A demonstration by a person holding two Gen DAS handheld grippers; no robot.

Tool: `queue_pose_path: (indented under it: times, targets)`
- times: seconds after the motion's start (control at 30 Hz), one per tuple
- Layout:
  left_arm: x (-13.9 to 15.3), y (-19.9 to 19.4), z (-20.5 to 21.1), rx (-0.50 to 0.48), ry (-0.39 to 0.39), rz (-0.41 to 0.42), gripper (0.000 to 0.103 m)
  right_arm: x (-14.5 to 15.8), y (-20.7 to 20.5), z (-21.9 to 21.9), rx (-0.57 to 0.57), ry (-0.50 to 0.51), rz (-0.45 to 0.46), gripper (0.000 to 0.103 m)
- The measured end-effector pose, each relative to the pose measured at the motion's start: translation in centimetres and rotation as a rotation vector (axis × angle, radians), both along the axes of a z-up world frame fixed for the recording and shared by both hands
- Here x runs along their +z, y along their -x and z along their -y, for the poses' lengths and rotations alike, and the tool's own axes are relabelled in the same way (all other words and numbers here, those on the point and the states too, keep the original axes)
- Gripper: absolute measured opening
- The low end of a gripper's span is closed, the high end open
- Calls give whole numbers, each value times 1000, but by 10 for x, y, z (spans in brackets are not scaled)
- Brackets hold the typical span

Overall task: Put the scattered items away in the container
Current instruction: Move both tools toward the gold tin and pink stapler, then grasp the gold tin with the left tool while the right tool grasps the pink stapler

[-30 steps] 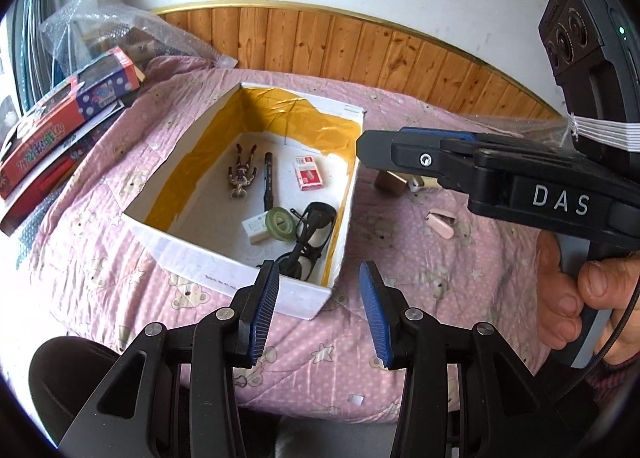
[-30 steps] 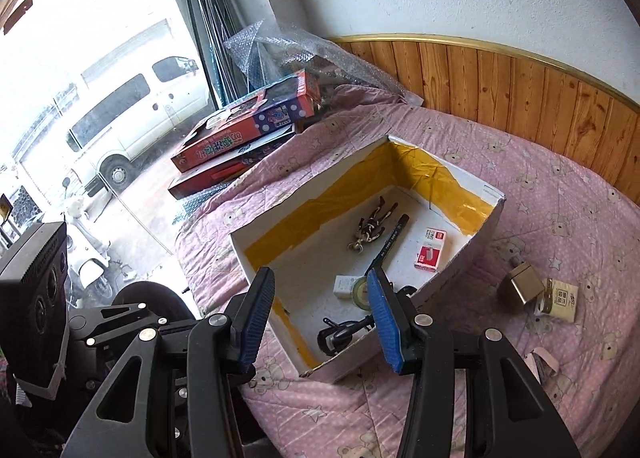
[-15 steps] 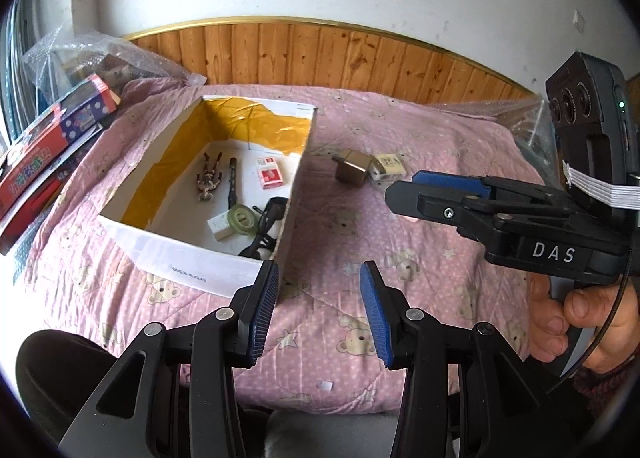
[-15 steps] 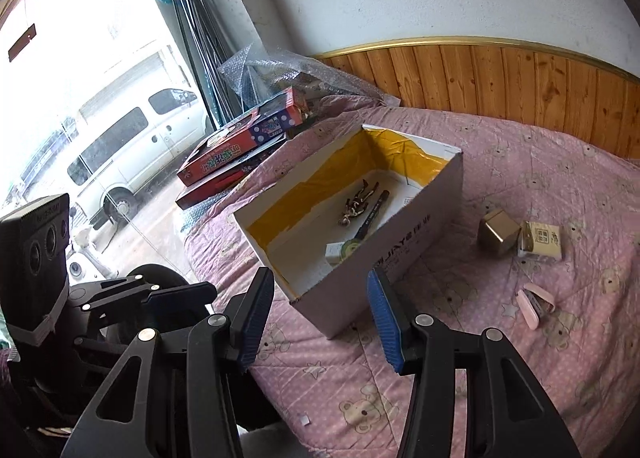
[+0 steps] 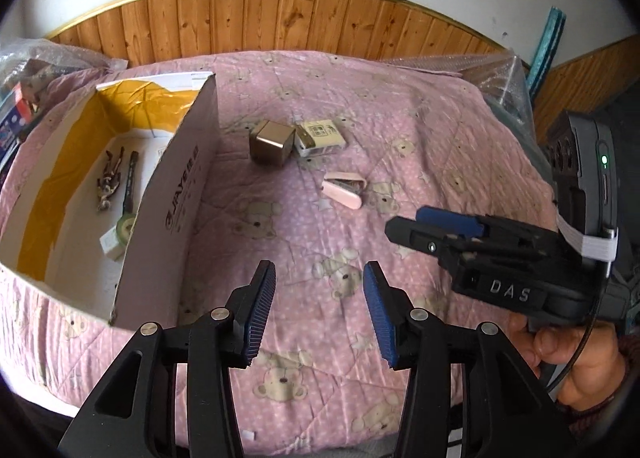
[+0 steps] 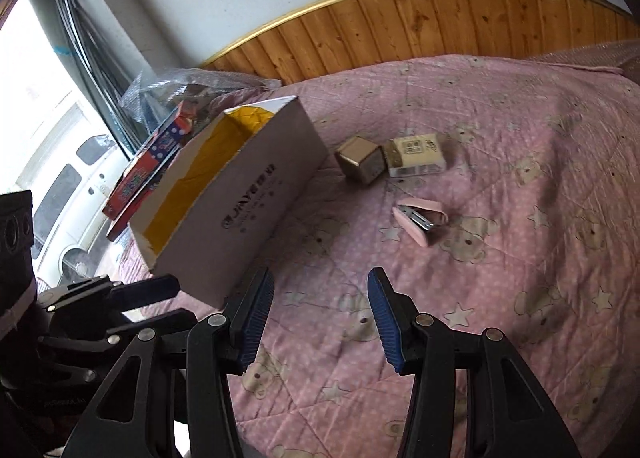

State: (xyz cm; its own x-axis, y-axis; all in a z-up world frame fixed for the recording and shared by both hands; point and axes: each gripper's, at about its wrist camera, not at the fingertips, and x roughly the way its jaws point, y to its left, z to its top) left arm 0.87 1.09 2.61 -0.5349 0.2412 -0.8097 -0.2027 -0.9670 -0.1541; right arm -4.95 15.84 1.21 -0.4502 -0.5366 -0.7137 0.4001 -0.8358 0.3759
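A white cardboard box with a yellow lining sits on the left of the pink quilt, holding a pen, a small figure, a tape roll and other bits. Right of it lie a tan cube, a cream packet and a pink stapler. My left gripper hovers over bare quilt near the front edge, its jaws opening with nothing between them. My right gripper is open and empty too, short of the stapler; it also shows at the right of the left wrist view.
Red and blue game boxes and bubble wrap lie beyond the box by a window. A wood-panelled wall backs the bed. More plastic wrap sits at the far right corner. A hand grips the right tool.
Both grippers have swung right, away from above the box toward the loose items on the quilt, and dropped lower. The left jaws have widened a little. The box interior is now mostly out of the right view.
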Motion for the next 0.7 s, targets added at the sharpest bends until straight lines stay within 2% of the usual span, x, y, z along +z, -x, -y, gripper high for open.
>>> queue_pose_path:
  times: [0.13, 0.27, 0.33, 0.4, 0.57, 0.7]
  targets:
    - [-14, 59, -7, 13, 26, 14, 50, -19, 33, -1, -10, -81, 25, 54]
    - [-38, 123, -10, 45, 32, 61, 51, -27, 70, 4, 25, -177, 11, 64]
    - [-49, 150, -14, 67, 61, 68, 51, -36, 87, 10, 52, -213, 5, 71]
    - [-62, 175, -18, 60, 77, 82, 51, -47, 99, 17, 88, -257, -4, 73]
    - [-87, 218, -17, 96, 127, 91, 52, -74, 118, 26, 120, -303, -32, 75]
    - [-93, 237, -15, 95, 143, 38, 60, -88, 127, 30, 137, -307, -45, 75]
